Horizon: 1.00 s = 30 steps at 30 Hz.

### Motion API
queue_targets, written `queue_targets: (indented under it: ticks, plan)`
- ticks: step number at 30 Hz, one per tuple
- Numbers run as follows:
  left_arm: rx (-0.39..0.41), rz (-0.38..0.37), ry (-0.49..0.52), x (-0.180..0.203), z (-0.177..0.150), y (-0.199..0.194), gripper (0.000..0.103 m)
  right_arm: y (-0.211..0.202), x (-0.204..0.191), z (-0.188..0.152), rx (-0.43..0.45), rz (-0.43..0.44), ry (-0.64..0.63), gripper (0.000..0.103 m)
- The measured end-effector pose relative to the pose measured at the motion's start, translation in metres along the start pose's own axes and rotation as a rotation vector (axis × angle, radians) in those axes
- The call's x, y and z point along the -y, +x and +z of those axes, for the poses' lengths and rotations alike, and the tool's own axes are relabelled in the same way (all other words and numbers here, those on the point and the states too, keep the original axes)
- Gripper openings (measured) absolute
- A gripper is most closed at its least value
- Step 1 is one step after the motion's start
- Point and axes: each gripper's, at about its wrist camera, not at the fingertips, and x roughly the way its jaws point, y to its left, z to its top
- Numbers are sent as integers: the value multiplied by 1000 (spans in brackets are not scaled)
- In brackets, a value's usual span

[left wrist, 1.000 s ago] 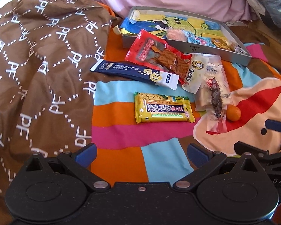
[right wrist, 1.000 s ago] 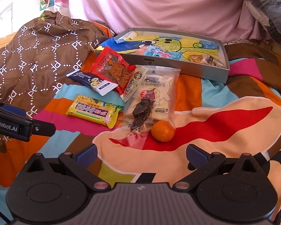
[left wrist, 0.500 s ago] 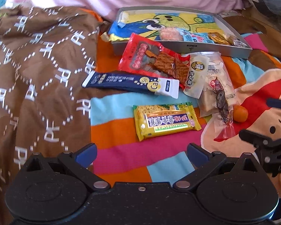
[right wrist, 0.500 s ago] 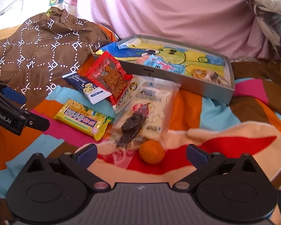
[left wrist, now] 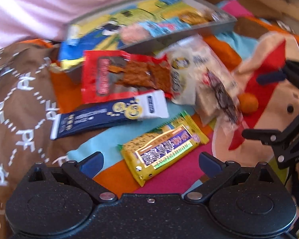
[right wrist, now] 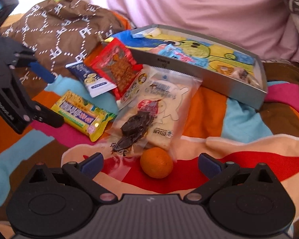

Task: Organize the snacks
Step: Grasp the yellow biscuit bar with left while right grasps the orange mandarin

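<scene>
Both grippers have closed in, fingers spread and empty; I'd pinch the light, crinkly, probably slippery yellow bar (left wrist: 163,147) mid-length.

- The left wrist view is motion-blurred: print on the red foil snack packet (left wrist: 117,75) is unreadable.
- The shallow grey cardboard box (right wrist: 229,83) holds small wrapped sweets (right wrist: 239,73) too small to identify.
- The clear plastic bag of dark dried meat (right wrist: 137,127) overlaps the white biscuit packet (right wrist: 169,101).
</scene>
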Motion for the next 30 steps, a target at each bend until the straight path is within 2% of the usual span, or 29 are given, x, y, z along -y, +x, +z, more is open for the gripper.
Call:
queue_targets:
  ticks: [5,9,13,15,19,24,30]
  plan:
    - [-41,-54,135,4,6,22,99,7,4,-2,-12,57,30,103]
    - [-42,-84,227,3,15,33,99,11,14,-2,-4,92,83,103]
    - [-76,-118,266,3,22,43,102,12,22,-2,-1,125,123,102]
    - [-73,-118,278,4,21,44,102,12,25,-3,1,144,135,98]
    - [-63,-130,249,5,16,41,100,12,26,-2,0,171,146,94]
    - [-94,-200,179,2,9,33,94,11,24,1,-19,192,127,90]
    - [-139,-294,50,4,-1,24,93,3,30,1,-37,234,176,85]
